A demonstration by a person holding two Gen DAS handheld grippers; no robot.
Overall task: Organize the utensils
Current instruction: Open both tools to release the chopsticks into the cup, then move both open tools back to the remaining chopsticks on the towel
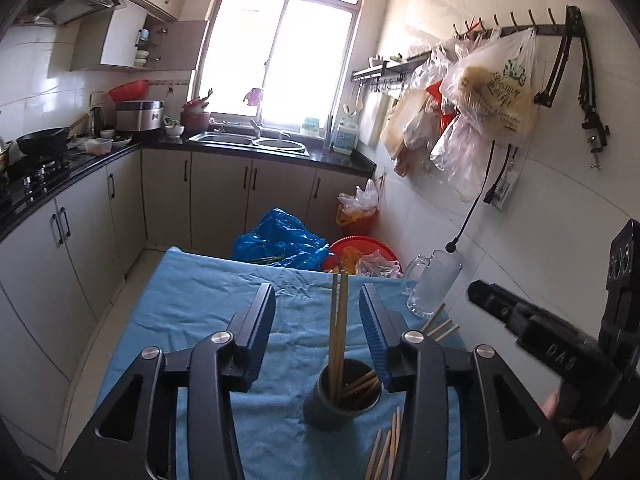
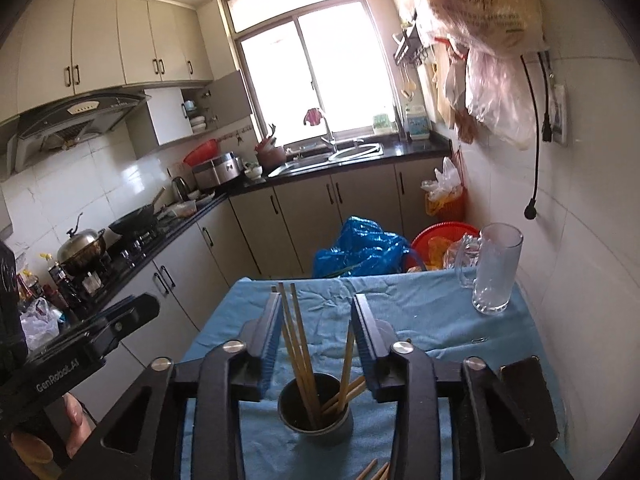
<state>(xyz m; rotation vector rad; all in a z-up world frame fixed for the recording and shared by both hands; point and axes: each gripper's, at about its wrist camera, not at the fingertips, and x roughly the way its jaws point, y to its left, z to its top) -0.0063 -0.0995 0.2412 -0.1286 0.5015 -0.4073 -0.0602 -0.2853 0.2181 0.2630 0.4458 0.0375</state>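
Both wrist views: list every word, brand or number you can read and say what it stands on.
"GenRobot.AI": on the black left gripper body, seen in the right wrist view.
Embossed letters on the black right gripper body: too blurred to read.
Green print on the hanging white plastic bag: too blurred.
Label on the white detergent jug: too small.

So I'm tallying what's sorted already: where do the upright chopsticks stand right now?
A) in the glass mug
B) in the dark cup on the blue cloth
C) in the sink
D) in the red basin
B: the upright chopsticks stand in the dark cup on the blue cloth; the glass mug holds none.
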